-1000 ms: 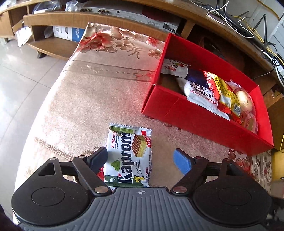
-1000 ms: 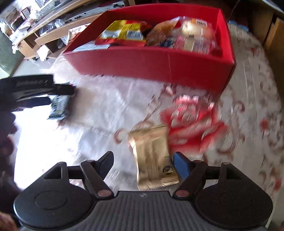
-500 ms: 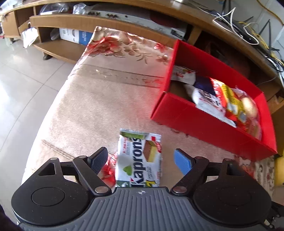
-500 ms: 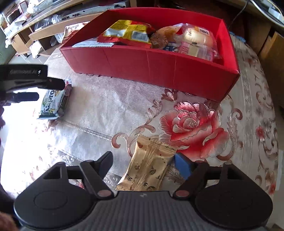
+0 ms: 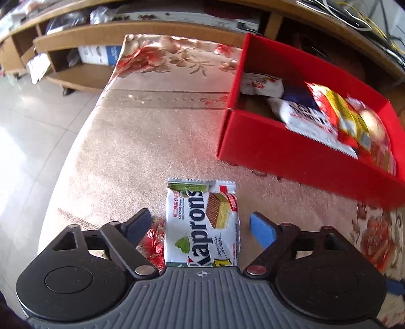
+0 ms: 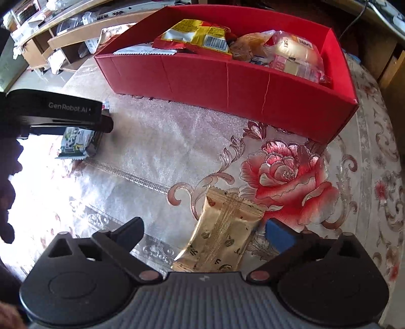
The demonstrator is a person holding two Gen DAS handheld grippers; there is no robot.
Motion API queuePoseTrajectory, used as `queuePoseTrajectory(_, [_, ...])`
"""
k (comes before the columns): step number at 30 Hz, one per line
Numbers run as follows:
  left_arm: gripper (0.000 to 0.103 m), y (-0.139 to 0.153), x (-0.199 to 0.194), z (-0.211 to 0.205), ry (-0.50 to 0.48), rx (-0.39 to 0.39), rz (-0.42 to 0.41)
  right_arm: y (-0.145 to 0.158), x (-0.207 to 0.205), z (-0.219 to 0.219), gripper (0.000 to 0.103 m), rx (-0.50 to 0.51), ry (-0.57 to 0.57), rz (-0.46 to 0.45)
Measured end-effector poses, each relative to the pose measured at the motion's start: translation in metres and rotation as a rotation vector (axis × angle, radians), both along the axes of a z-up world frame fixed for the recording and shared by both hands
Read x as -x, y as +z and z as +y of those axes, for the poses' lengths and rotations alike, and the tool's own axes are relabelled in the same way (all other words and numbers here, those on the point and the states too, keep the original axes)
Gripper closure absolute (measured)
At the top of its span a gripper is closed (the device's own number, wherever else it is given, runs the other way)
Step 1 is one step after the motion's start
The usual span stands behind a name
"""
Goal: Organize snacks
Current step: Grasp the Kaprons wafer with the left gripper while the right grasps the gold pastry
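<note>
Inside red box: snack packets; both tongs apart.

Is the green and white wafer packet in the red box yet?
Not yet. The wafer packet lies flat on the tablecloth, outside the red box, between the open left gripper's fingers.

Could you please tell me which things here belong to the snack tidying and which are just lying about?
Job:
Kaprons wafer pack, between the open left tongs
gold snack packet, between the open right tongs
red box of snacks

Lying about:
floral tablecloth
wooden shelf unit
cables
</note>
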State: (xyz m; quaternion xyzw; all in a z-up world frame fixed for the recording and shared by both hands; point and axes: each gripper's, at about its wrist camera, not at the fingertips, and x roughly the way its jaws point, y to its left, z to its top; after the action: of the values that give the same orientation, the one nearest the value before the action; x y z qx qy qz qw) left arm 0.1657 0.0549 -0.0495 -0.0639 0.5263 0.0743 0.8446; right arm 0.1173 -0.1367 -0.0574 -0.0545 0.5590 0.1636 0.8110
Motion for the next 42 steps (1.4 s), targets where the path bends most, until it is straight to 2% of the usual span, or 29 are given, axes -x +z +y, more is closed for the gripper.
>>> queuePoseTrajectory(2, [0.025, 0.001, 0.004, -0.003, -0.025, -0.008, -0.001, 0.001, 0.007, 0.005, 0.020, 0.059, 0.026, -0.033])
queuePoseTrajectory(4, [0.031, 0.003, 0.010, -0.006, -0.051, -0.001, 0.000, 0.004, 0.012, 0.002, 0.030, 0.054, 0.034, -0.041])
queuePoseTrajectory(5, [0.035, 0.003, 0.014, -0.007, -0.063, 0.007, 0.001, 0.006, 0.014, 0.000, 0.038, 0.052, 0.035, -0.043])
queuePoseTrajectory(6, [0.035, 0.004, 0.017, -0.008, -0.073, 0.018, 0.002, 0.007, 0.016, -0.002, 0.045, 0.049, 0.033, -0.042])
queuePoseTrajectory(8, [0.037, 0.005, 0.024, -0.010, -0.087, 0.031, 0.002, 0.009, 0.020, -0.007, 0.050, 0.037, 0.029, -0.032])
queuePoseTrajectory(14, [0.038, 0.005, 0.053, -0.017, -0.140, 0.053, 0.016, 0.011, 0.044, -0.012, 0.052, 0.031, 0.055, -0.026])
queuePoseTrajectory(19, [0.036, 0.006, 0.073, -0.017, -0.152, 0.097, 0.015, 0.011, 0.044, -0.017, 0.052, 0.021, 0.048, -0.026])
queuePoseTrajectory(22, [0.026, 0.006, 0.070, -0.015, -0.131, 0.092, 0.012, 0.010, 0.041, -0.014, 0.043, 0.015, 0.048, -0.033])
queuePoseTrajectory(24, [0.023, 0.005, 0.066, -0.013, -0.103, 0.089, 0.007, 0.007, 0.037, -0.012, 0.026, 0.010, 0.043, -0.033])
queuePoseTrajectory(25, [0.020, 0.004, 0.064, -0.012, -0.090, 0.093, 0.007, 0.005, 0.034, -0.011, 0.021, 0.008, 0.046, -0.029])
queuePoseTrajectory(27, [0.017, 0.002, 0.062, -0.012, -0.084, 0.093, 0.006, 0.001, 0.031, -0.010, 0.003, 0.003, 0.041, -0.017])
queuePoseTrajectory(28, [0.016, 0.001, 0.062, -0.015, -0.092, 0.080, 0.005, -0.001, 0.029, -0.008, 0.000, 0.000, 0.048, -0.004])
queuePoseTrajectory(33, [0.011, -0.004, 0.063, -0.022, -0.133, 0.031, 0.003, -0.006, 0.029, 0.007, 0.000, 0.085, 0.072, -0.004])
queuePoseTrajectory(37, [0.000, -0.010, 0.061, -0.028, -0.164, 0.006, 0.028, -0.006, 0.023, 0.007, 0.000, 0.076, 0.039, -0.001])
queuePoseTrajectory(42, [0.000, -0.014, 0.061, -0.037, -0.192, -0.056, 0.040, -0.005, 0.023, 0.009, 0.000, 0.069, 0.020, -0.017])
